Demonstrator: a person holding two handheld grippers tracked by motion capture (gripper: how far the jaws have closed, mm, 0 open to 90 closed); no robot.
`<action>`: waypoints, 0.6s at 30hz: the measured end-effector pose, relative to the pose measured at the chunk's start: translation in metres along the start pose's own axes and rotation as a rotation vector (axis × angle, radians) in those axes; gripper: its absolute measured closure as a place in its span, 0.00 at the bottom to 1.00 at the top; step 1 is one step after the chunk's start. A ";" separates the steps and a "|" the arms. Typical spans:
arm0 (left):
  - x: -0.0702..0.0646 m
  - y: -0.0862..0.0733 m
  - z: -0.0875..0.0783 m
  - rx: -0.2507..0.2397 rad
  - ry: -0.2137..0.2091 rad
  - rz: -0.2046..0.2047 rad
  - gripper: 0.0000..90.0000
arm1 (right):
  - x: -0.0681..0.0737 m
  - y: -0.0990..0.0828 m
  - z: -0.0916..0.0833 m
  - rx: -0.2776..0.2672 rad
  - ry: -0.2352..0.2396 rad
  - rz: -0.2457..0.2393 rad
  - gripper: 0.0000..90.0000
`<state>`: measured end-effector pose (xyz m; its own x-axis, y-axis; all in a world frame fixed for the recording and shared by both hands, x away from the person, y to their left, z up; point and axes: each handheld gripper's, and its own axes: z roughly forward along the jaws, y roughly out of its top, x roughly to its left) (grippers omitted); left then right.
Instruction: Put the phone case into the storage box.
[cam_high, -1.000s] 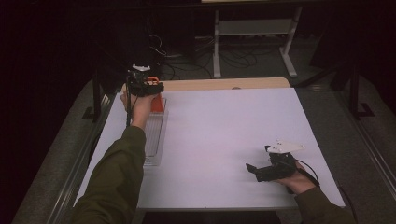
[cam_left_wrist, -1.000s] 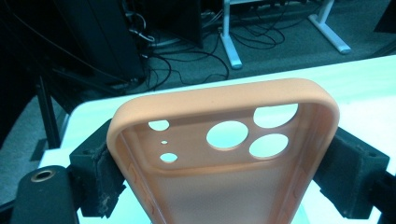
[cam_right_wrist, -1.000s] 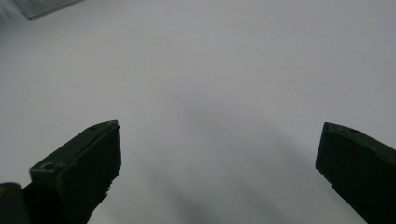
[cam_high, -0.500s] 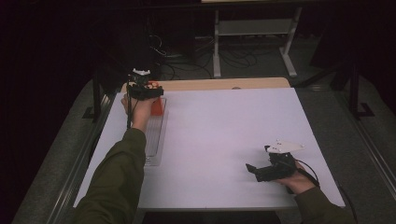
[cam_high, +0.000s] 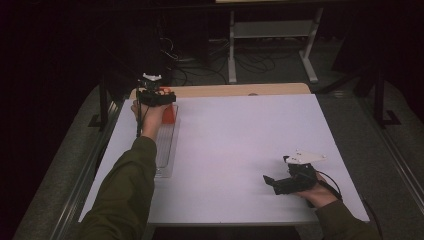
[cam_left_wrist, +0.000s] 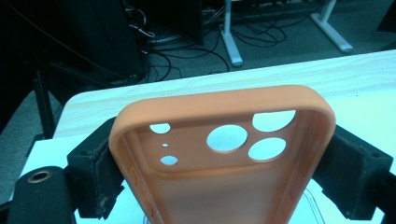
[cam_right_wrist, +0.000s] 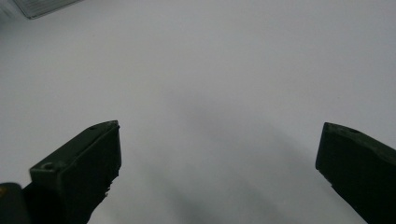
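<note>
A: Left gripper (cam_left_wrist: 224, 186)?
B: Clamped on an orange phone case (cam_left_wrist: 224, 140), pads on both long edges, camera cutouts toward the far end. Held at the far left corner of the white worktop (cam_high: 240, 150), above a clear tray (cam_high: 165, 150).
A: Right gripper (cam_right_wrist: 219, 154)?
B: Jaws wide apart, nothing between them, low over bare worktop near the right front.

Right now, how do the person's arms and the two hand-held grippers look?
Both arms wear olive-green long sleeves. The left hand-held gripper and the right hand-held gripper are black, each topped by a pale grey three-cornered plate. Their jaws are blocky with rough black pads. A thin black cable trails from the right one.
</note>
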<state>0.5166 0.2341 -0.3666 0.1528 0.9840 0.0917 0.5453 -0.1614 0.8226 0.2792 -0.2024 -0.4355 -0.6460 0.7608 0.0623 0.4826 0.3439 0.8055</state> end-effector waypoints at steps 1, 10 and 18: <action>0.000 0.000 0.000 0.000 0.003 0.000 0.14 | 0.000 0.000 0.000 0.001 0.001 0.001 0.00; 0.001 0.000 0.000 0.004 0.014 -0.013 0.06 | 0.000 0.000 0.000 0.000 0.001 -0.001 0.00; 0.004 0.001 -0.003 0.004 -0.008 -0.004 0.01 | 0.000 0.000 0.000 0.000 0.002 -0.001 0.00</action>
<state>0.5156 0.2379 -0.3641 0.1574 0.9840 0.0840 0.5492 -0.1579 0.8206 0.2793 -0.2022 -0.4356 -0.6477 0.7594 0.0623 0.4821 0.3450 0.8053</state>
